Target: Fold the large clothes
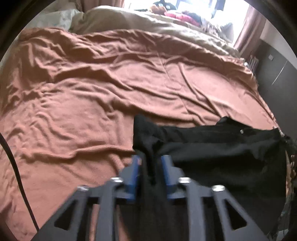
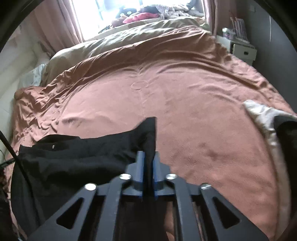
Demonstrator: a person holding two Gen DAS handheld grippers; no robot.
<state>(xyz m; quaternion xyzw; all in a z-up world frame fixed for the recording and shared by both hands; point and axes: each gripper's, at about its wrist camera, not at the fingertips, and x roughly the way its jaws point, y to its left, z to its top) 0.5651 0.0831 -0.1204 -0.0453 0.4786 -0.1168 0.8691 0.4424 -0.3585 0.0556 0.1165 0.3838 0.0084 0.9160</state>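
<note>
Left wrist view: left tool (image 1: 150, 163) and right tool (image 2: 148, 157) each clamp the black garment (image 1: 213, 144) over the bed (image 1: 83, 102).

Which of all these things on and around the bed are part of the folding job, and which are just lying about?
Part of the job:
- black garment
- left gripper, shut on it
- right gripper, shut on it
- brown bedspread, the work surface

Just lying about:
- beige duvet
- red cloth by the window
- white boxes beside the bed
- shiny pale fabric
</note>
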